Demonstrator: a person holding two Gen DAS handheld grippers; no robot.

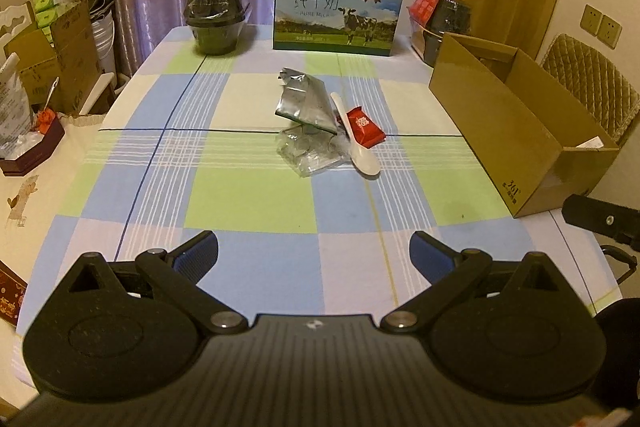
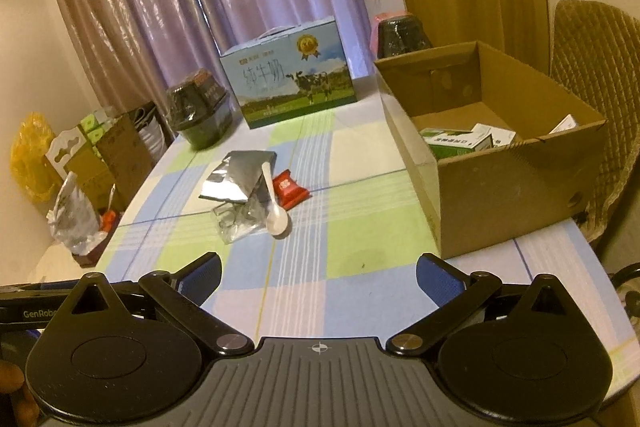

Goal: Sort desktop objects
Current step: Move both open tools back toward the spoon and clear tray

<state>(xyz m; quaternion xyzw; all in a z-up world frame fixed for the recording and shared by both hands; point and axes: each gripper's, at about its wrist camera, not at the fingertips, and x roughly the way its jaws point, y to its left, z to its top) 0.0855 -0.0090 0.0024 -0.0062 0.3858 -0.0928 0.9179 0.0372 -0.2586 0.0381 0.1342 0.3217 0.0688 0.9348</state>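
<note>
Checked cloth (image 1: 248,195) in blue, green and white covers the table; both my tongs hang low over its near edge. Left gripper (image 1: 314,251): fingers spread wide, blue pads (image 1: 202,247) facing in, nothing between them. Right gripper (image 2: 318,273): same state — jaws apart, empty. Mid-table lies the clutter, all touching or overlapping: a silver foil pouch (image 1: 306,103), tilted, resting on crumpled clear wrap (image 1: 310,153); a white spoon (image 1: 354,135) with its bowl toward me, handle leaning back against the pouch; a red packet (image 1: 366,127) just right of the spoon, partly under its handle. To the right stands the open cardboard box (image 2: 512,183), well apart from the clutter — the right view shows green-and-white cartons (image 2: 460,139) already on its floor. At the far edge: a milk carton case (image 1: 340,11) printed with cows, a dark wrapped tub (image 1: 216,15) to its left, another (image 1: 450,15) to its right behind the box.
</note>
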